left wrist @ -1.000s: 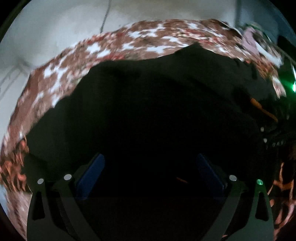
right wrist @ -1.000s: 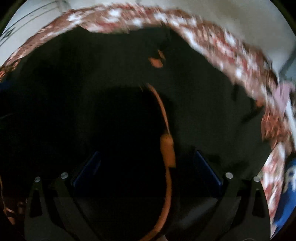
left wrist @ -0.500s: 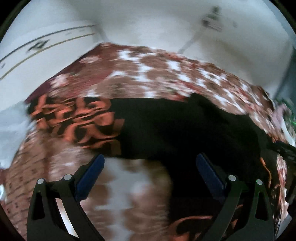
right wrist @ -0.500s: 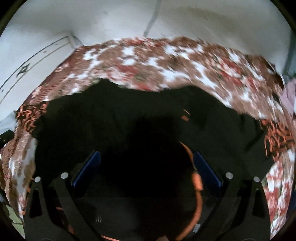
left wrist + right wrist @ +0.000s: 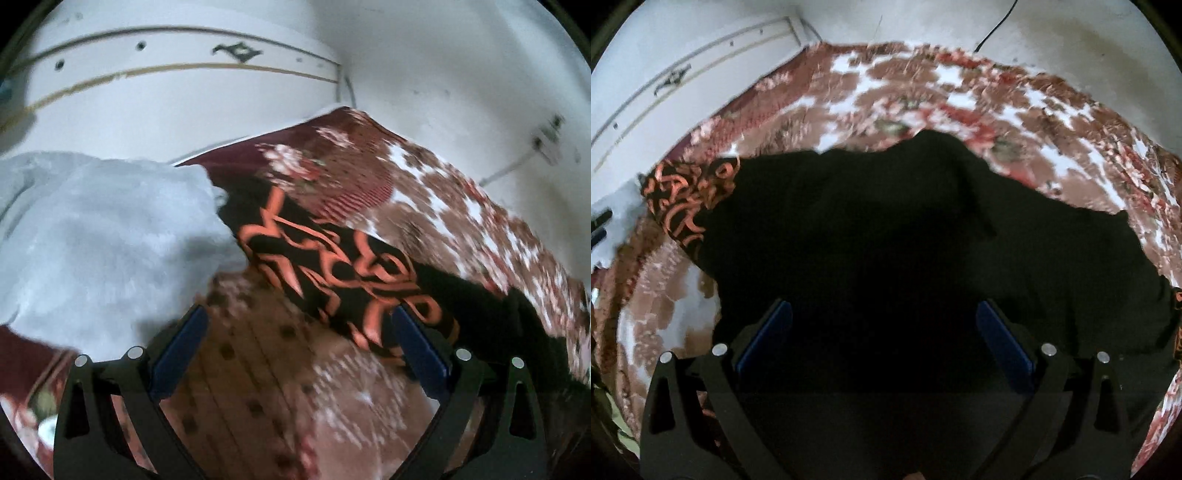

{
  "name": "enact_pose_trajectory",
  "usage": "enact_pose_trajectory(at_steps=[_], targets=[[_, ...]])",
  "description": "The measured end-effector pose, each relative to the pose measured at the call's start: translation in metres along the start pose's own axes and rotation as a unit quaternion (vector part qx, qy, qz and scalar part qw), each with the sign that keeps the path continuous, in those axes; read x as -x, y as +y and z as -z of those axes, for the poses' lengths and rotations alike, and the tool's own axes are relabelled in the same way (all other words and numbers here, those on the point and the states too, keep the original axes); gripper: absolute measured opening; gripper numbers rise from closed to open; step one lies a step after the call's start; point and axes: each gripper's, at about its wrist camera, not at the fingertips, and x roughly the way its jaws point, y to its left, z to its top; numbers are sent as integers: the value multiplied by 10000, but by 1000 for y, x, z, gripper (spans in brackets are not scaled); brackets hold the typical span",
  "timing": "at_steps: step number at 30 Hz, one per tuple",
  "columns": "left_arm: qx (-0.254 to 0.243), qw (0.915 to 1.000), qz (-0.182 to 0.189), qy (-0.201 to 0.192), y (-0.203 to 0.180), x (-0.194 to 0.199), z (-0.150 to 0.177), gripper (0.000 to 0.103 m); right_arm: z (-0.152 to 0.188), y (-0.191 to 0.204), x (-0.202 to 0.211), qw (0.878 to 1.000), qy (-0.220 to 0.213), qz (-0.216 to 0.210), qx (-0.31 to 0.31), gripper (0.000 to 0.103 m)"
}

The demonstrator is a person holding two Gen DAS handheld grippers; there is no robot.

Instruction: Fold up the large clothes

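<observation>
Black-framed grippers, both open, over a bed.
Left gripper (image 5: 295, 343) hung empty above the floral bedspread (image 5: 461, 206), beside the black garment's (image 5: 905, 240) orange-patterned sleeve (image 5: 343, 269); right gripper (image 5: 882, 332) hung empty over the garment's spread body; grey blanket (image 5: 96, 236) further left.

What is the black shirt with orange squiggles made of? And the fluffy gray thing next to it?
The black shirt looks like soft, matte woven or knit cloth: it lies limp with creases, and its orange pattern seems printed on. The gray thing looks like fuzzy fleece or plush, though blur leaves that uncertain.
</observation>
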Motion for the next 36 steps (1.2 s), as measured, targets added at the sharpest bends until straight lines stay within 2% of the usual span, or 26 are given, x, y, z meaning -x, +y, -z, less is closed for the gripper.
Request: enact_pose_trajectory(at_steps=[4,7,9,13,17,23,27,28,36], targets=[[181,9997,136,30,15,-36,-17,97,-1,10,-21,9999,130,42,5,98],[298,9995,-84,12,23,-61,-26,97,-4,17,-33,9997,234,-21,-7,98],[401,9991,27,108,28,-77,-31,97,-7,19,-38,9997,229,-54,-25,98],[474,9987,-84,140,33,-97,-38,98,-13,23,-45,9998,213,6,30,98],[277,9996,82,16,18,-88,-38,97,-14,21,-51,9997,244,-36,-19,98],[407,9974,593,-11,8,-73,-24,98,-11,18,-54,9997,250,-77,-4,98],[647,9970,377,212,24,-93,-25,98,-12,18,-53,9997,236,-110,-5,98],[747,9960,422,263,28,-97,-27,98,-12,18,-53,9997,218,-128,-8,98],[698,9962,506,129,31,-115,-42,98,-10,22,-56,9997,196,-77,92,98]])
